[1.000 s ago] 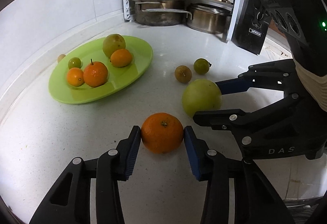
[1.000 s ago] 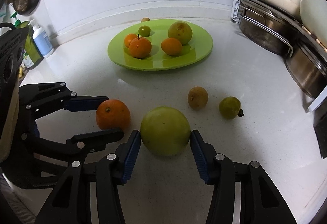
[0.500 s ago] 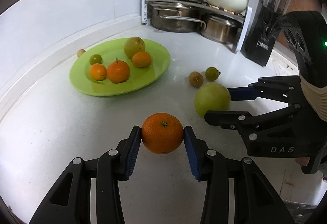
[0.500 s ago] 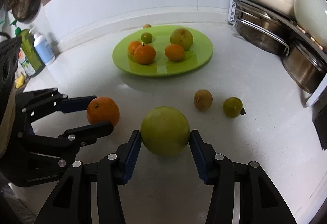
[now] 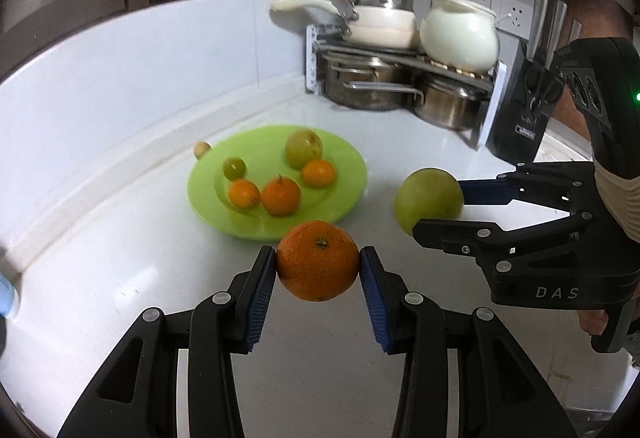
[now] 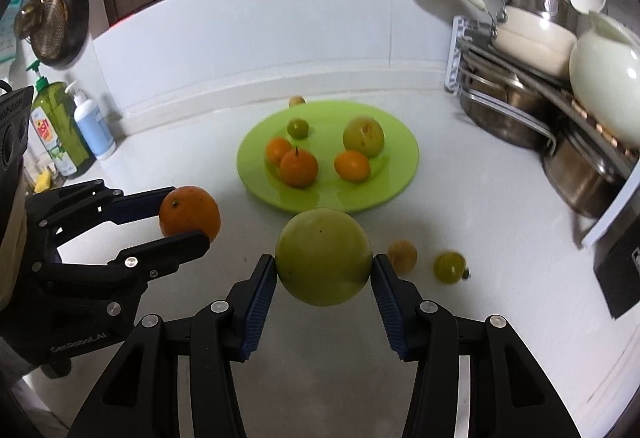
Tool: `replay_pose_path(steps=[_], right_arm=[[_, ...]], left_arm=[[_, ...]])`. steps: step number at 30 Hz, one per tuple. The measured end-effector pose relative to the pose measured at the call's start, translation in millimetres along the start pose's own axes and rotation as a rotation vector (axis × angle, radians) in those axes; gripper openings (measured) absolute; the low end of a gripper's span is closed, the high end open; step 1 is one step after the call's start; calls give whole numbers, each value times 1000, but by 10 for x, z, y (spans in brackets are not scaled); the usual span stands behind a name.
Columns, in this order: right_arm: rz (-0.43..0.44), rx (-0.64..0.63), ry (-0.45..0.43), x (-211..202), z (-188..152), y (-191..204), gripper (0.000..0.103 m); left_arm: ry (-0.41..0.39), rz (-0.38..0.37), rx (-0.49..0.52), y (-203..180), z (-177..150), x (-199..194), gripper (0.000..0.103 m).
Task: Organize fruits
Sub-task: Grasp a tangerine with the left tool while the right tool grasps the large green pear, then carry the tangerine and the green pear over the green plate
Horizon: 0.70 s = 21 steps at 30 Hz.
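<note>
1. Fruits are being gathered onto the green plate [image 5: 344,214]: the left gripper [image 5: 318,268] is pinching an orange [image 5: 318,260] between its blue-padded fingers [image 5: 260,286], closed only as far as the fruit's width, and is holding it clear of the white bench [image 5: 120,278].
2. The right gripper [image 6: 323,270] is gripping a large green fruit [image 6: 323,256] in the same way, its fingers [image 6: 260,302] spread wider to take the bigger sphere, also in the air.
3. Ahead of both grippers the plate is lying straight in the line of the fingers; seen from the left wrist, the orange is hanging just short of the plate's near rim, so the left hand is looking slightly nearer. The green fruit is sitting to the right of the plate's near edge in that view.
4. Both held fruits are round, so no long axis is mattering for the release.
5. On the plate five fruits are resting: three orange ones, a small green one [image 6: 298,128] and a larger yellow-green one [image 6: 363,137].
6. Still on the bench are lying a small brownish fruit [image 6: 402,256] and a small green fruit [image 6: 450,267], near each other to the right, plus one small brownish fruit [image 6: 297,101] just behind the plate's far rim.
7. That is making ten fruits in all, with three awaiting a pick.
</note>
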State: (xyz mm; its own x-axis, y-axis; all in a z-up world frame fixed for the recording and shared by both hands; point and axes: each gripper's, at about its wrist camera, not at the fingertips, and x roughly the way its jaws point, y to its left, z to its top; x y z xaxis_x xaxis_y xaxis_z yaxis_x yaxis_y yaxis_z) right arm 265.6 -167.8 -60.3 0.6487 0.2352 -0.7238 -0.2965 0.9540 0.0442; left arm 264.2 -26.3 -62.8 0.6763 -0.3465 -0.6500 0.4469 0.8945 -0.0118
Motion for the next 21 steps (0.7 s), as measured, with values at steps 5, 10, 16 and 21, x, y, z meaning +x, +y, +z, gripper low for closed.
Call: replay_pose_path(steps=[5, 10, 16, 21], right_arm=[[0, -16, -36, -15, 188, 54, 50], [2, -32, -61, 34, 395, 105, 50], [4, -61, -102, 98, 668, 182, 36], [7, -22, -76, 304, 743, 156, 34]], left_arm=[[-27, 24, 6, 120, 132, -36, 42], [-42, 41, 10, 289, 295, -1, 42], [-36, 34, -8, 495, 441, 114, 42], [0, 26, -50, 628, 430, 321, 42]])
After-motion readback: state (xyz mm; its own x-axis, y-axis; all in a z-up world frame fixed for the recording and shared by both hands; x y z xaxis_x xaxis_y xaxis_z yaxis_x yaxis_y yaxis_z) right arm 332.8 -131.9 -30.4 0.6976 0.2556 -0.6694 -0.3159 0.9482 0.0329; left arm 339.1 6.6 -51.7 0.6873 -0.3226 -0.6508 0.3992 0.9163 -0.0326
